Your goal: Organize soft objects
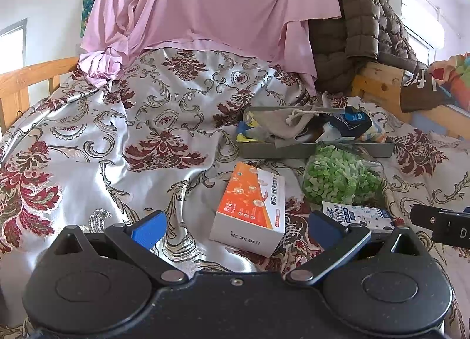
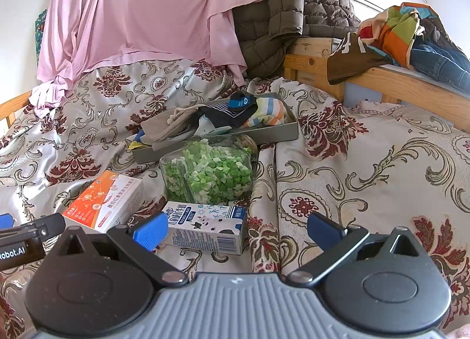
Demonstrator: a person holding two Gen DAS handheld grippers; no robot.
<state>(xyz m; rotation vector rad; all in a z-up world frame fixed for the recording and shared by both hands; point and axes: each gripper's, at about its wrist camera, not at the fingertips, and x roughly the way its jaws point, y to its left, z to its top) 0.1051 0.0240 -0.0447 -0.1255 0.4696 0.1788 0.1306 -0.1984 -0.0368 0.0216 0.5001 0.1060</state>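
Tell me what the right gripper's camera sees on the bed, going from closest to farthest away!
Nearest is the milk carton, then the jar of green paper stars, then the grey tray with socks and a cloth pouch in it, then the pink sheet draped at the back.

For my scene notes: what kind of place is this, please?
Most likely a bedroom. A floral bedspread covers a bed with a wooden frame, and a quilted jacket lies at its head.
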